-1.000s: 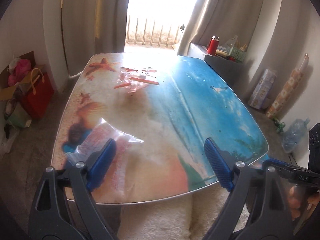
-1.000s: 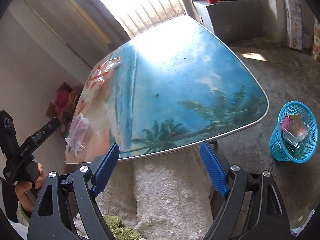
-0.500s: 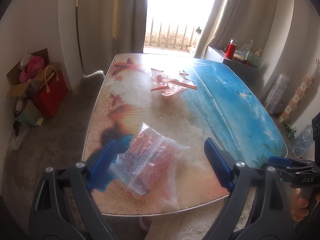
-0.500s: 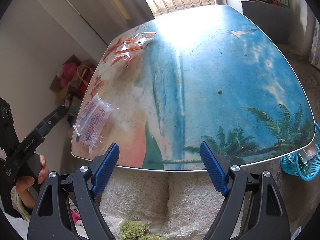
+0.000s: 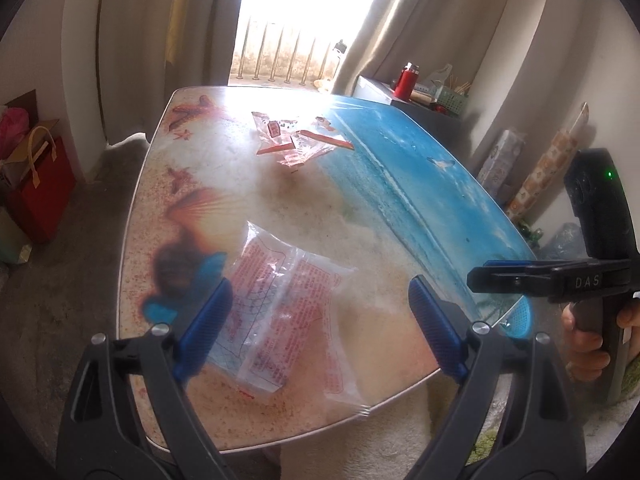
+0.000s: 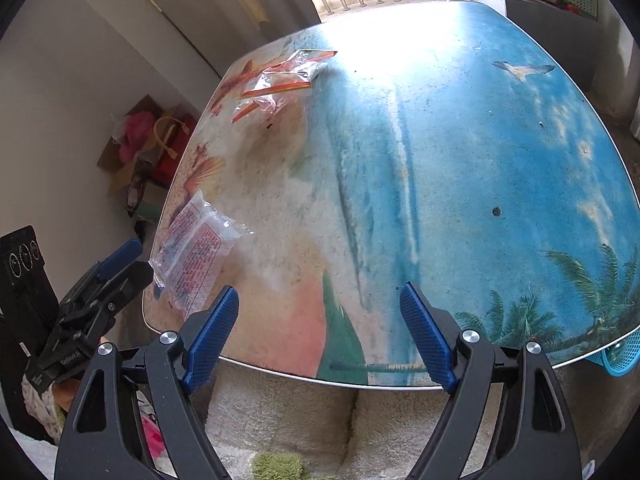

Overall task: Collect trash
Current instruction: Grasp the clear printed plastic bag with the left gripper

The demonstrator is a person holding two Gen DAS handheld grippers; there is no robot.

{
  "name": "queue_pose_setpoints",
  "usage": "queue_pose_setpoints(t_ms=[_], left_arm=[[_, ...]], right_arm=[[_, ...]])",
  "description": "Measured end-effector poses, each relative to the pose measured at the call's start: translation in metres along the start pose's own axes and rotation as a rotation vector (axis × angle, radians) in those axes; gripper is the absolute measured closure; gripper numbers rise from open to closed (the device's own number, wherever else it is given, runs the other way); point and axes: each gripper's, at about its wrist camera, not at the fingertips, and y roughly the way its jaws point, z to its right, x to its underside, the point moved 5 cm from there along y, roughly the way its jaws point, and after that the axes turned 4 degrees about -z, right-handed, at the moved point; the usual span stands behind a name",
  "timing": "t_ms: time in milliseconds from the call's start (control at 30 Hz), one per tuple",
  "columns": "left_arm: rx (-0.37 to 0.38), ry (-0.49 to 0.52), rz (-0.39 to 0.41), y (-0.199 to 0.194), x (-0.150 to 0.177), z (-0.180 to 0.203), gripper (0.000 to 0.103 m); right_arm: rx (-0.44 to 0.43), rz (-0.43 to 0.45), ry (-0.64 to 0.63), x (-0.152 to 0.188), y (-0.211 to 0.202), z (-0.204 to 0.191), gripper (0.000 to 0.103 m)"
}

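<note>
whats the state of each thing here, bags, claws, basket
left claw: open, empty, over the clear printed bag
right claw: open, empty, at the table's near edge
clear printed bag: flat on the table, near corner
orange-striped wrappers: crumpled, loose at far end
blue basket: on the floor, mostly hidden by the table

Printed plastic bag (image 5: 280,304) on surface (image 5: 380,216) near its front-left corner; torn wrappers (image 5: 298,142) far side, well apart. Mesh basket (image 6: 624,354) on floor below front-right edge.
</note>
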Motion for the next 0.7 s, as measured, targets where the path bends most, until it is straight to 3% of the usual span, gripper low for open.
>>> queue_pose_setpoints(t_ms=[167, 433, 533, 700], left_arm=[[-0.061, 0.117, -0.049, 0.019, 0.01, 0.008, 0.018], [-0.294, 0.41, -0.105, 0.055, 0.038, 0.036, 0.018], [-0.296, 0.42, -0.097, 0.056, 0.037, 0.041, 0.019], [-0.302, 0.366, -0.103, 0.055, 0.025, 0.03, 0.03]], right_arm=[[-0.014, -0.017, 0.032, -0.001, 0.009, 0.001, 0.022], [-0.036, -0.02, 0.087, -0.006, 0.013, 0.015, 0.022], [-0.049, -0.027, 0.103, -0.006, 0.014, 0.021, 0.022], [-0.07, -0.03, 0.13, -0.006, 0.014, 0.031, 0.022]])
